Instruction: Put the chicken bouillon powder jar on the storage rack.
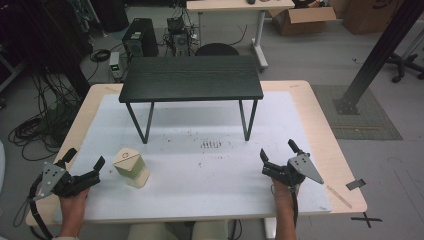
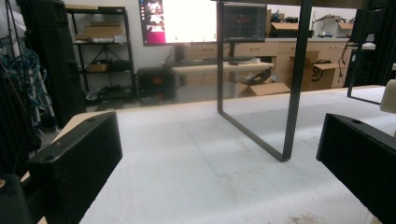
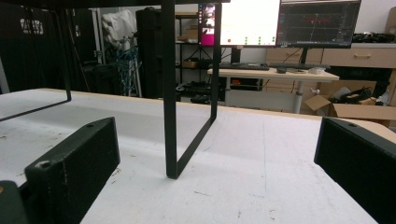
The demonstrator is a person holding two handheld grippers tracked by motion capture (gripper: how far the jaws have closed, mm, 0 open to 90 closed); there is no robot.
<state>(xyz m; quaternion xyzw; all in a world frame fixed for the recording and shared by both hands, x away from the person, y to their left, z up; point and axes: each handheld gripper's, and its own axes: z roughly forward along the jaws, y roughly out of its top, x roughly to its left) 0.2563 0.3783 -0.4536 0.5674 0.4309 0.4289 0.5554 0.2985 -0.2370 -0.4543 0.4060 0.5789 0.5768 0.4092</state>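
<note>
- Left claw (image 1: pixel 84 162) held low at the near left corner of the surface (image 1: pixel 300 107), jaws spread wide with nothing between them.
- Right claw (image 1: pixel 277 151) held at the near right, jaws likewise apart and empty.
- Small cream container (image 1: pixel 131 167) with a tan base stood on the white mat (image 1: pixel 210 170), just right of the left claw, not touching it.
- Black low stand (image 1: pixel 191 77) stood on thin legs at the far middle of the mat, well apart from both claws.
- Dark specks (image 1: pixel 210 145) lay scattered near the stand's right leg.
</note>
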